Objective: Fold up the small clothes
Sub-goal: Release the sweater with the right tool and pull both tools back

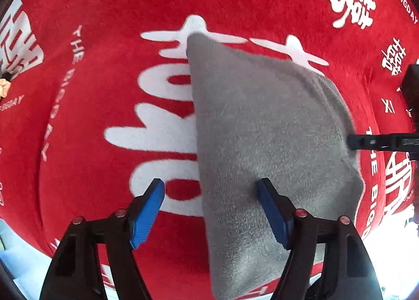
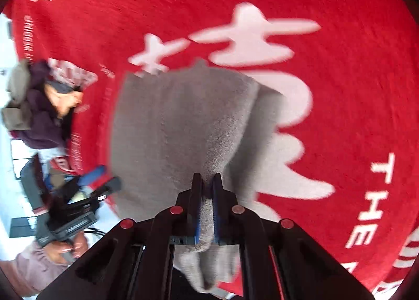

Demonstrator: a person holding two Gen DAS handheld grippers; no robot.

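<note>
Red blanket point(image 1: 91, 142) lies partly hidden under grey cloth point(image 1: 262, 129).

Grey cloth point(image 1: 262, 142), left wrist view: lower end cut off by frame edge at 6 o'clock; part hidden behind right-hand blue pad point(image 1: 272, 211).
Right gripper point(image 1: 377, 141), left wrist view: only a black tip entering at 3 o'clock; rest beyond the frame.
Red blanket point(image 2: 340, 38), right wrist view: white lettering smeared by motion blur; words at 5 o'clock cut off.
Clothes pile point(image 2: 39, 106), right wrist view, 9 o'clock: blurred; separate garments not distinguishable.
Left gripper point(image 2: 104, 176), right wrist view, 8 o'clock: blurred; fingertips hard to separate.
Hand point(image 2: 68, 247): partly hidden by the gripper handle.
</note>
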